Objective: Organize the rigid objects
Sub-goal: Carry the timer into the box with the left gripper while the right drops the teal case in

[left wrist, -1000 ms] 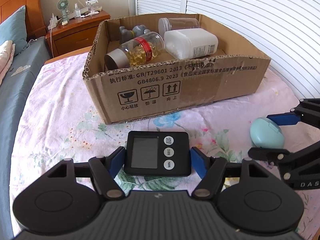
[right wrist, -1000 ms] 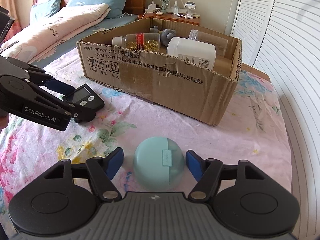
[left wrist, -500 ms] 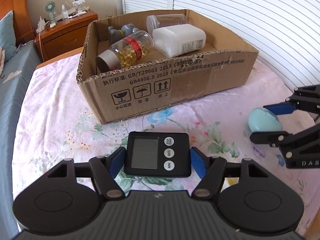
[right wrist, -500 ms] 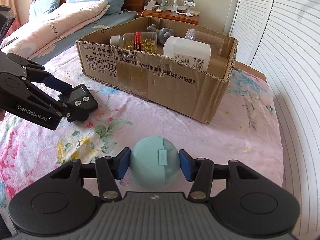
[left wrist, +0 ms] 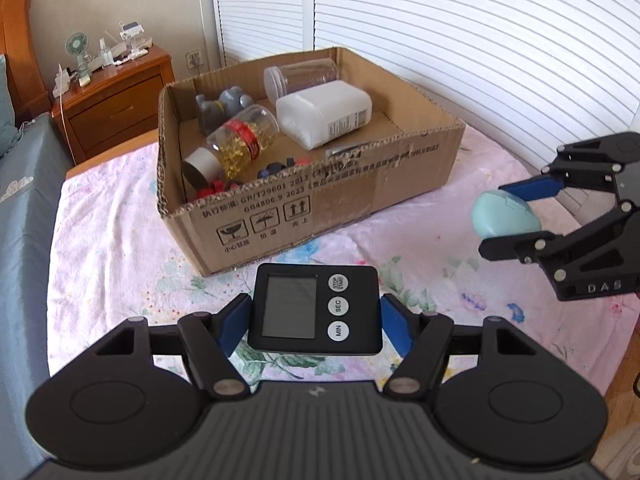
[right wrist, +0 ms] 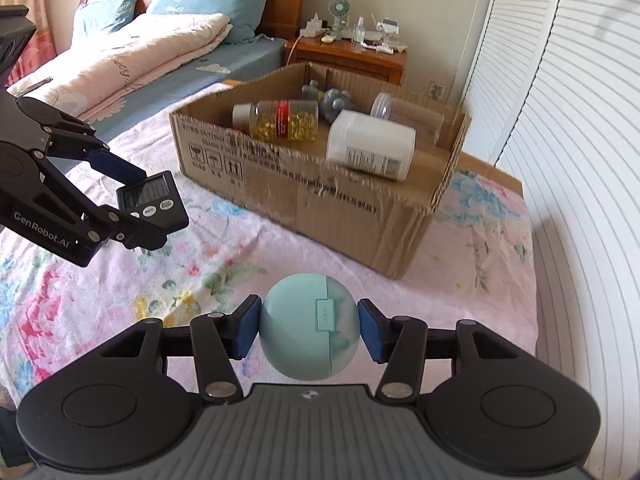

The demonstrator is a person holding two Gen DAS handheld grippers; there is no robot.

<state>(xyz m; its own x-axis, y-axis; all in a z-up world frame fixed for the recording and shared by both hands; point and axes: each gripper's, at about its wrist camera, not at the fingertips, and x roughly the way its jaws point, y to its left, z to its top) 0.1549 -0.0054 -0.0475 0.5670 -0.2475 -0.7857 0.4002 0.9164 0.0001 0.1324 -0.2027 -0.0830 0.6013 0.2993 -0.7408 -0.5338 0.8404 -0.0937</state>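
My left gripper (left wrist: 315, 320) is shut on a black digital timer (left wrist: 314, 308) and holds it above the floral bed sheet, in front of the cardboard box (left wrist: 320, 200). My right gripper (right wrist: 308, 326) is shut on a round teal earbud case (right wrist: 309, 326), also lifted off the sheet. In the left wrist view the case (left wrist: 505, 214) and right gripper (left wrist: 516, 216) show at the right. In the right wrist view the timer (right wrist: 152, 198) and left gripper (right wrist: 140, 204) show at the left. The box (right wrist: 340, 200) holds a capsule bottle (left wrist: 236, 144), a white bottle (left wrist: 324, 114), a clear jar (left wrist: 300, 78) and a grey figure (left wrist: 220, 106).
A wooden nightstand (left wrist: 112, 96) with a small fan stands beyond the bed's far corner. White louvred doors (left wrist: 480, 40) run along the right side. Pillows and a folded quilt (right wrist: 132, 52) lie on the bed at the left. The sheet (left wrist: 112, 248) surrounds the box.
My right gripper closed on the teal case and lifted it off the sheet. My left gripper rose with the timer. Both cameras now look down into the box from higher up.
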